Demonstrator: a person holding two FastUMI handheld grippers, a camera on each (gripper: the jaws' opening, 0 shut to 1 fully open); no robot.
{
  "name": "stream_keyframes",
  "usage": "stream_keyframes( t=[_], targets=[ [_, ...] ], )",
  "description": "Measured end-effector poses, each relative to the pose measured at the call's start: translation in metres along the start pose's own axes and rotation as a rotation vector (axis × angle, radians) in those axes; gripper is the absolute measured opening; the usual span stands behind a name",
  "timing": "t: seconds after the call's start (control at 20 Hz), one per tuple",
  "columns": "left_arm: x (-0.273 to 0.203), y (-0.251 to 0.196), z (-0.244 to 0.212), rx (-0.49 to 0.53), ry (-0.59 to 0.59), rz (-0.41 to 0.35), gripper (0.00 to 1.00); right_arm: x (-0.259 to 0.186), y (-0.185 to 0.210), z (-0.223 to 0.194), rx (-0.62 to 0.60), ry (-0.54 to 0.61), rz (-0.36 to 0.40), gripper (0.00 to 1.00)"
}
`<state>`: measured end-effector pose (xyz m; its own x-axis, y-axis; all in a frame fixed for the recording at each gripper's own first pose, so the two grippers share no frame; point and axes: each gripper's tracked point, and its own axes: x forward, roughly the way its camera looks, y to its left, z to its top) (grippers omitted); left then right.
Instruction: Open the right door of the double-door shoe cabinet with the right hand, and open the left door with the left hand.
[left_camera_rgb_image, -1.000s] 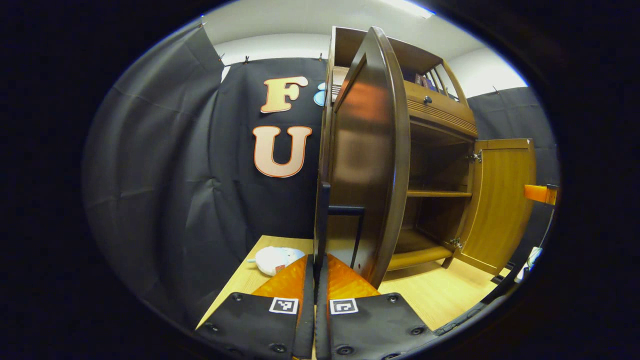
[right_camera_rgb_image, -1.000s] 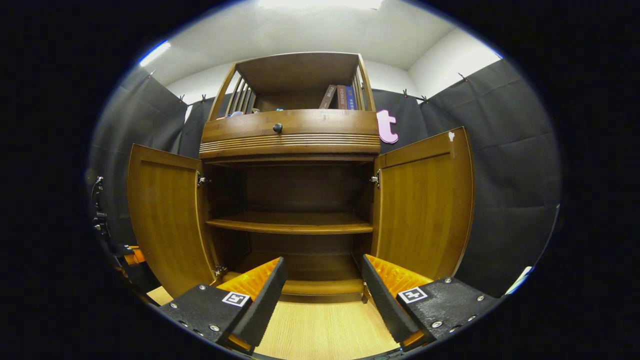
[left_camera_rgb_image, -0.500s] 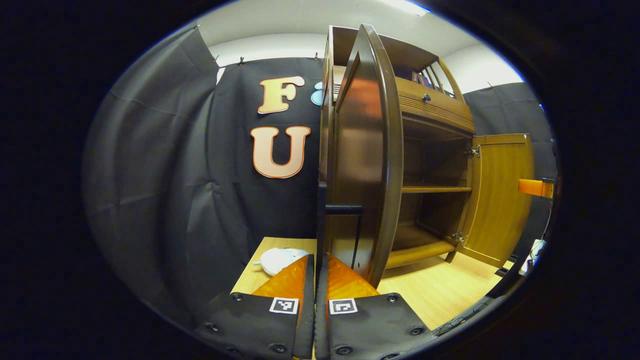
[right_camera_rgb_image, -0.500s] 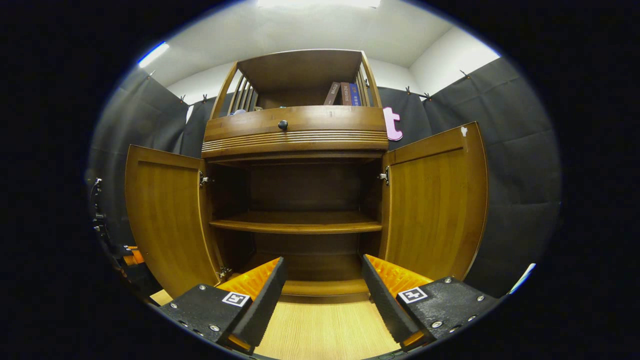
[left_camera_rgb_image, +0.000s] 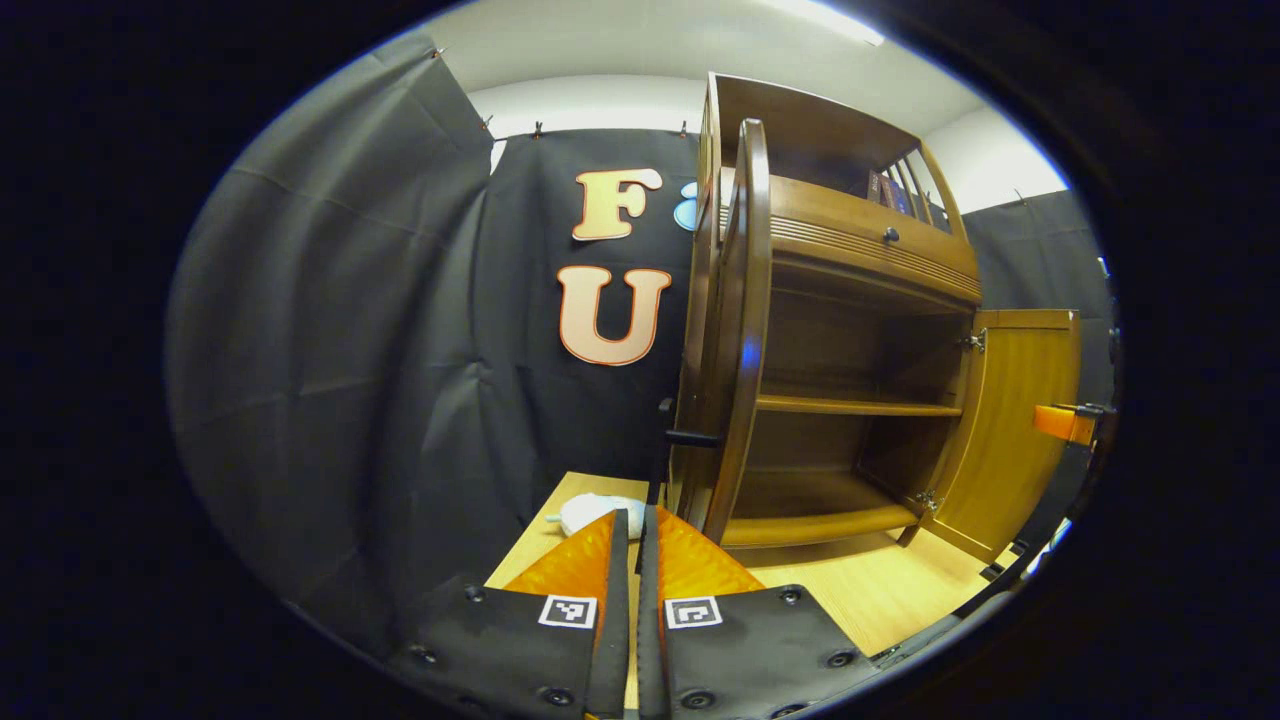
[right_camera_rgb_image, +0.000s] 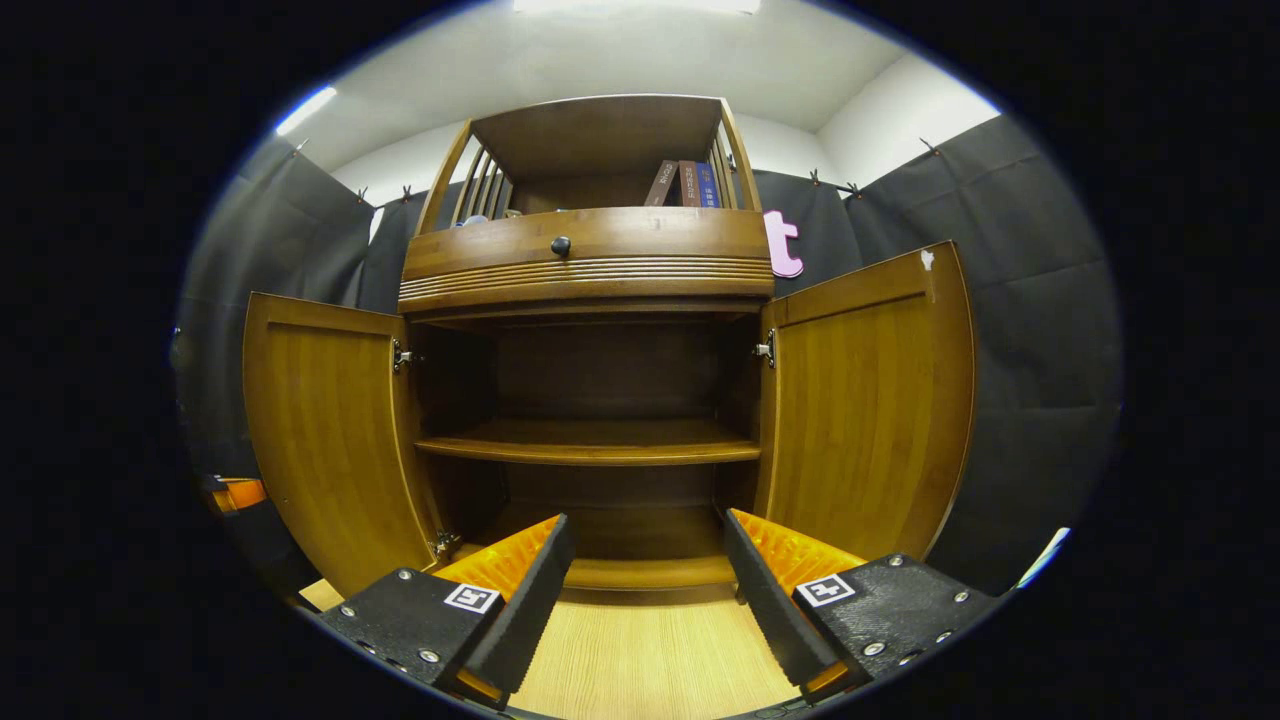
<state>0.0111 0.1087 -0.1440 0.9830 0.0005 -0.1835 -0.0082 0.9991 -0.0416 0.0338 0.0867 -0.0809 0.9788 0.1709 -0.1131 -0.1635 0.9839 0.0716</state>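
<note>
The brown wooden shoe cabinet stands straight ahead in the right gripper view, with its left door and right door both swung wide. My right gripper is open in front of the bare lower compartment and touches nothing. In the left gripper view the left door shows edge-on, and its black handle sticks out a little beyond my left gripper. That gripper is shut, with nothing that I can make out between its fingers. The right door stands open beyond.
A middle shelf crosses the open cabinet. Above it are a drawer with a dark knob and books on the top shelf. A white object lies on the light wooden floor left of the cabinet. Black cloth walls surround the booth.
My left gripper has drawn back from the left door, whose handle now sits farther off and no longer runs between the fingers. The door shows more edge-on. The right gripper has barely moved.
</note>
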Motion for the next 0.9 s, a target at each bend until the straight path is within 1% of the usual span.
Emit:
stream_keyframes(
  t=[0.05, 0.1, 0.15, 0.2, 0.35, 0.45, 0.6, 0.65, 0.75, 0.9],
  targets=[
    [-0.010, -0.012, -0.004, -0.001, 0.038, -0.012, 0.11, -0.001, -0.002, -0.001, 0.000, 0.012, -0.005, 0.92],
    [-0.020, -0.027, -0.002, -0.016, 0.048, -0.025, 0.11, -0.002, -0.006, -0.002, -0.003, 0.024, -0.013, 0.92],
    [-0.024, -0.042, 0.005, -0.033, 0.053, -0.048, 0.11, -0.003, -0.010, -0.001, -0.008, 0.031, -0.023, 0.95],
    [-0.030, -0.057, 0.016, -0.045, 0.053, -0.074, 0.11, -0.005, -0.012, 0.000, -0.017, 0.036, -0.030, 0.92],
    [-0.031, -0.090, 0.048, -0.036, 0.019, -0.106, 0.13, -0.011, -0.022, 0.012, -0.040, 0.030, -0.045, 0.92],
    [-0.030, -0.106, 0.064, -0.028, -0.001, -0.104, 0.30, -0.017, -0.026, 0.022, -0.036, 0.021, -0.048, 0.92],
    [-0.029, -0.128, 0.087, 0.007, -0.035, -0.120, 0.56, -0.023, -0.032, 0.038, -0.019, 0.006, -0.048, 0.92],
    [-0.027, -0.132, 0.090, 0.009, -0.043, -0.111, 0.65, -0.024, -0.034, 0.043, -0.018, 0.001, -0.045, 0.92],
    [-0.024, -0.143, 0.103, 0.000, -0.061, -0.111, 0.74, -0.028, -0.038, 0.050, -0.019, -0.002, -0.043, 0.92],
    [-0.020, -0.145, 0.117, 0.033, -0.089, -0.073, 0.87, -0.035, -0.046, 0.059, -0.028, -0.011, -0.044, 0.92]
  ],
)
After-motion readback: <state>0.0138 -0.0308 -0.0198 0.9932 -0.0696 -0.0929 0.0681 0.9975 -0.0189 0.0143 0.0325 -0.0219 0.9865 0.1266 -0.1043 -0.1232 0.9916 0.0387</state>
